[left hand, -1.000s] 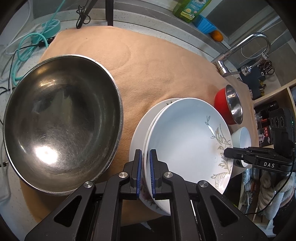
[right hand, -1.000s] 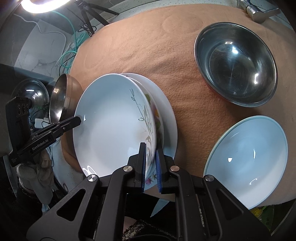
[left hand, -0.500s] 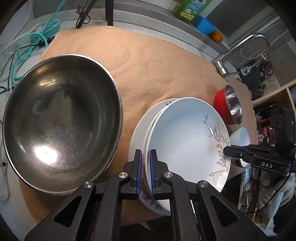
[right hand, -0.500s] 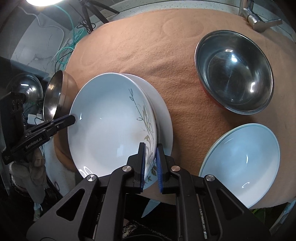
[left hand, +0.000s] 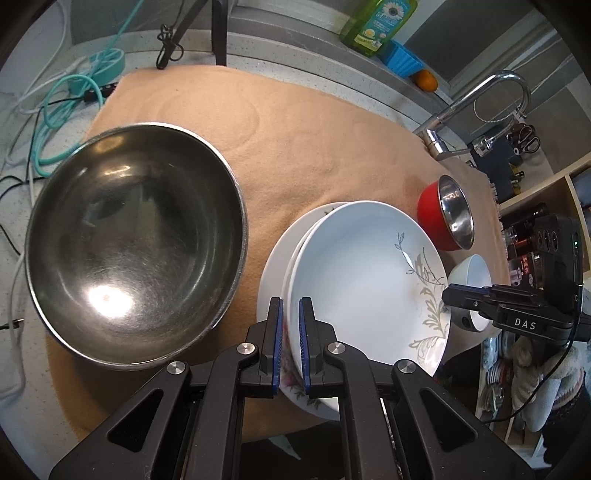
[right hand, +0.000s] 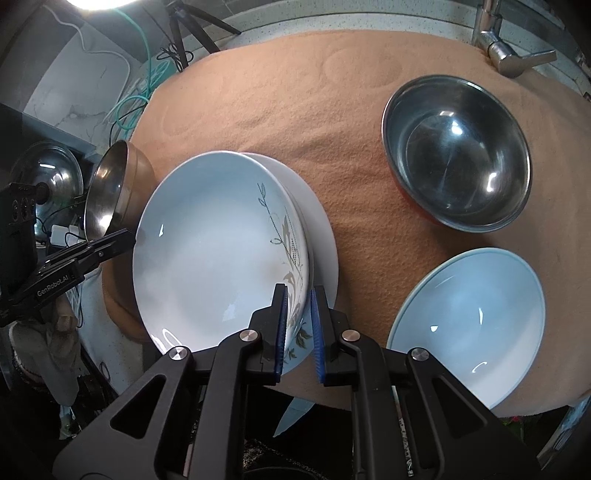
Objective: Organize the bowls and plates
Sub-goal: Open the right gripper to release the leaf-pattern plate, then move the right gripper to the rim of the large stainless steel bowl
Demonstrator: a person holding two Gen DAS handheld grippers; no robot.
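A white deep plate with a grey leaf pattern (left hand: pixel 362 280) (right hand: pixel 210 254) lies on a stack of white plates (left hand: pixel 275 258) (right hand: pixel 321 236) on the tan cloth. My left gripper (left hand: pixel 290 314) straddles the top plate's near rim, its jaws slightly apart. My right gripper (right hand: pixel 297 299) straddles the opposite rim, its jaws a little apart too. A large steel bowl (left hand: pixel 133 243) sits left of the stack. A red-sided steel bowl (left hand: pixel 448 212) (right hand: pixel 456 153) and a pale blue bowl (right hand: pixel 469 325) sit to the right.
The tan cloth (left hand: pixel 295 125) covers the counter. A faucet (left hand: pixel 476 107), a green soap bottle (left hand: pixel 376 22) and an orange (left hand: pixel 426 79) stand at the back. Teal and white cables (left hand: pixel 55 110) lie at the far left. A tripod leg (left hand: pixel 219 33) stands behind the cloth.
Both grippers' jaws have widened slightly on the top plate's rims. The plate has sunk onto the stack and sits more level than before.
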